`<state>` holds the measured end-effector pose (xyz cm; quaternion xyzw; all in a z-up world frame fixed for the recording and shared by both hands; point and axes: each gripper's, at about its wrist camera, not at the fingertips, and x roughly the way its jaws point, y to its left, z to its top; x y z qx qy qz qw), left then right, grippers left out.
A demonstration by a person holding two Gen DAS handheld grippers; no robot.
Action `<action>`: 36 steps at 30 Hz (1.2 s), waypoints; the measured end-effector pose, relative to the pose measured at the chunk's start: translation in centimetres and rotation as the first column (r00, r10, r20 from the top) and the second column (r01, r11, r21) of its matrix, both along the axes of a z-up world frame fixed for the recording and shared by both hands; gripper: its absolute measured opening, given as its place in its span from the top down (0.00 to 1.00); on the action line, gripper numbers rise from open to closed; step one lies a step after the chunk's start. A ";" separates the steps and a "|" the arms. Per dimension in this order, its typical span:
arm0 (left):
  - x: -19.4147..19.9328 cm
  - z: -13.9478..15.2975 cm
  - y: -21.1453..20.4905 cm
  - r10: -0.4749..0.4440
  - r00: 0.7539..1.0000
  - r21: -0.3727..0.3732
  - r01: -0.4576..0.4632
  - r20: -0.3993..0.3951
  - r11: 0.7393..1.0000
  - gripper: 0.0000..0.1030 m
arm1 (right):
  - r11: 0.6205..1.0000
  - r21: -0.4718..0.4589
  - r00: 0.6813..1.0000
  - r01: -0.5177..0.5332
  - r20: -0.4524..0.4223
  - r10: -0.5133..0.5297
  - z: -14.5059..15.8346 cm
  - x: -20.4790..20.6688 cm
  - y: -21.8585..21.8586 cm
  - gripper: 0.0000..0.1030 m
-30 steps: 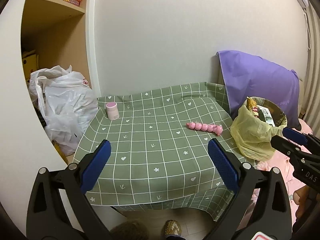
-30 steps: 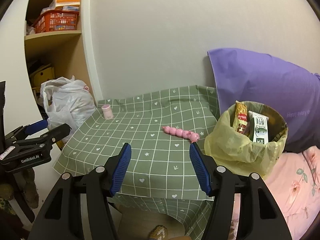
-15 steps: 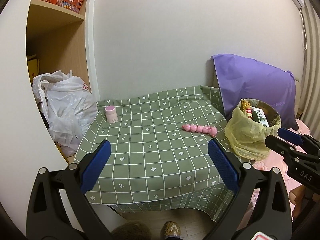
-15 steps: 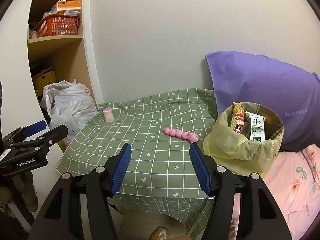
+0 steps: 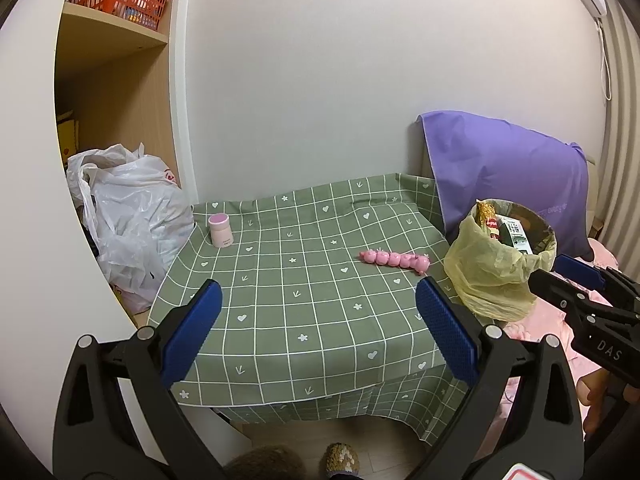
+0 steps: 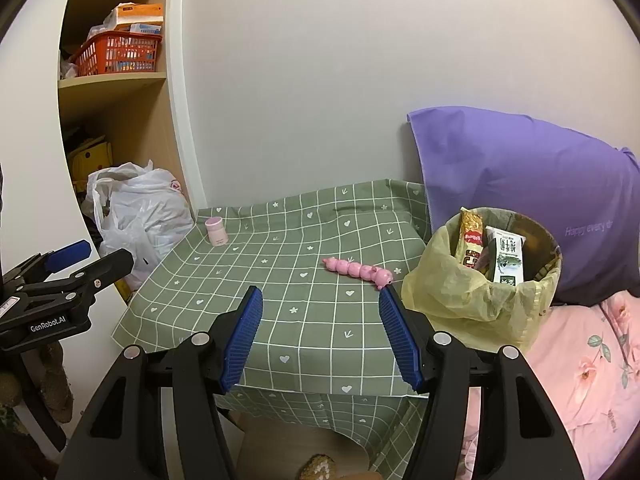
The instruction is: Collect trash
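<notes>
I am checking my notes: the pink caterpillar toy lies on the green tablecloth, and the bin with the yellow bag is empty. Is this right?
Not quite. The pink caterpillar toy does lie on the green tablecloth, but the bin with the yellow bag is not empty: the right wrist view shows packages standing in it.

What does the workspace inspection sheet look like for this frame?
Surface: table under a green checked cloth.
Job's things: bin with a yellow liner at the table's right edge, holding a snack packet and a carton.
Clutter: pink toy and pink cup on the cloth.
Tongs: left tongs open, empty; right tongs open, empty.
Cables: cord on the right wall.
Surroundings: white bag, shelf with red basket, purple pillow, pink bedding.
</notes>
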<state>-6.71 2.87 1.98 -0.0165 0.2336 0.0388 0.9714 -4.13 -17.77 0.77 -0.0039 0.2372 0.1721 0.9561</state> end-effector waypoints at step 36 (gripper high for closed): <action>0.3 -0.3 0.1 -0.003 1.000 -0.020 0.002 -0.016 1.000 0.10 | 1.000 -0.017 1.000 0.006 0.008 -0.006 0.3 0.2 -0.6 0.45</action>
